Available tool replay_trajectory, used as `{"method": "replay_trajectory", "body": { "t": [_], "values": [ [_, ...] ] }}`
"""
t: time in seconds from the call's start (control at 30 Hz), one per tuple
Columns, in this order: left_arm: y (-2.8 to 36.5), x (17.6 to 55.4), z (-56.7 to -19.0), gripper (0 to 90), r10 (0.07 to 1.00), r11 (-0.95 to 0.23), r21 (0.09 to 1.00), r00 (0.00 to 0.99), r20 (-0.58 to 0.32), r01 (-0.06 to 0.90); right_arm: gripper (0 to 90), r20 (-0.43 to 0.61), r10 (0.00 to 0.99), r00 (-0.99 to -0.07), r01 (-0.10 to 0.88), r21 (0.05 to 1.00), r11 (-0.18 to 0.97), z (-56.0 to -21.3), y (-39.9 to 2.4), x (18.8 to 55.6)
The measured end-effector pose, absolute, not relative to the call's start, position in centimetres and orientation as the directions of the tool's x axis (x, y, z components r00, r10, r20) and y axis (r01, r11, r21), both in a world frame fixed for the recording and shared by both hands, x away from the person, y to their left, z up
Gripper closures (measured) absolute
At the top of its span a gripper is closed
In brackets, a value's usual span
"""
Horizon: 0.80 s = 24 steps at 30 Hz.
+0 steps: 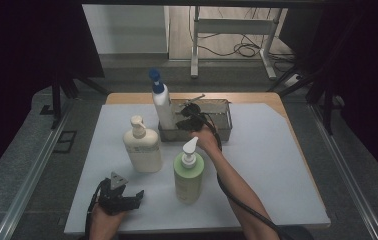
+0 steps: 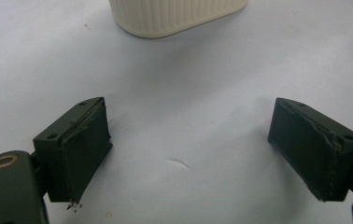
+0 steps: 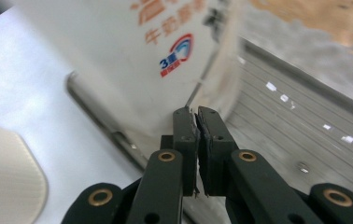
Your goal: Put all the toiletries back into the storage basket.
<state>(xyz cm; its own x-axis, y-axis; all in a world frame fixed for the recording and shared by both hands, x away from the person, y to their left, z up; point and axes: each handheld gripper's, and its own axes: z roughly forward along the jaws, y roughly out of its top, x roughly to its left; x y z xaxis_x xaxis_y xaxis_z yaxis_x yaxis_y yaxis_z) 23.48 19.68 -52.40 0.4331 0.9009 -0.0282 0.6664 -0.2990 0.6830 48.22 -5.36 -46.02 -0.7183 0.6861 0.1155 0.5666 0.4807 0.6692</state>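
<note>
**Colleague:** What am I looking at, biggest first?

**Me:** The table (image 1: 277,170) with its pale mat. On it stands the wire basket (image 1: 222,117), with the white bottle with the blue pump (image 1: 163,102) upright in its left end. I judge I'm steadying or nudging that bottle into place: my right gripper (image 1: 189,122) sits at the basket's near rim, jaws pressed together with nothing between them, tips right at the bottle's base (image 3: 132,65).

**Colleague:** And the left?

**Me:** My left gripper (image 1: 119,197) rests low at the near edge, jaws wide apart and holding nothing, well clear of the work.

**Colleague:** Anything in the way?

**Me:** The cream pump bottle (image 1: 142,147) stands just ahead of the left gripper, and the green pump bottle (image 1: 188,175) is just beside my right forearm; drawing back could tip it.
</note>
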Motion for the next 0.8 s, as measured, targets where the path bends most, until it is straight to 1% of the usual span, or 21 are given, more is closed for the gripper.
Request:
{"method": "replay_trajectory", "body": {
  "t": [0.07, 0.17, 0.2, 0.4, 0.8],
  "values": [
    [19.7, 23.5, -52.4, 12.3, 0.901, -0.299, 0.683, 0.433, -0.028, 0.666, 85.4, 0.083, 0.683, -0.726, 0.553, 0.659, 0.509, -46.0, -5.0, 48.1],
    [19.7, 23.5, -52.4, 12.3, 0.901, -0.299, 0.683, 0.433, -0.028, 0.667, 84.1, 0.100, 0.682, -0.724, 0.564, 0.655, 0.503, -46.2, -5.0, 48.2],
    [19.7, 23.5, -52.4, 12.3, 0.901, -0.299, 0.683, 0.433, -0.028, 0.667, 84.1, 0.122, 0.682, -0.722, 0.573, 0.658, 0.489, -46.3, -5.1, 48.2],
    [19.7, 23.5, -52.4, 12.3, 0.901, -0.299, 0.683, 0.433, -0.028, 0.667, 83.8, 0.105, 0.691, -0.715, 0.571, 0.658, 0.491, -46.4, -5.1, 48.4],
    [19.7, 23.5, -52.4, 12.3, 0.901, -0.299, 0.682, 0.433, -0.029, 0.667, 87.8, 0.099, 0.775, -0.624, 0.626, 0.658, 0.420, -46.2, -5.2, 50.7]
  ]
}}
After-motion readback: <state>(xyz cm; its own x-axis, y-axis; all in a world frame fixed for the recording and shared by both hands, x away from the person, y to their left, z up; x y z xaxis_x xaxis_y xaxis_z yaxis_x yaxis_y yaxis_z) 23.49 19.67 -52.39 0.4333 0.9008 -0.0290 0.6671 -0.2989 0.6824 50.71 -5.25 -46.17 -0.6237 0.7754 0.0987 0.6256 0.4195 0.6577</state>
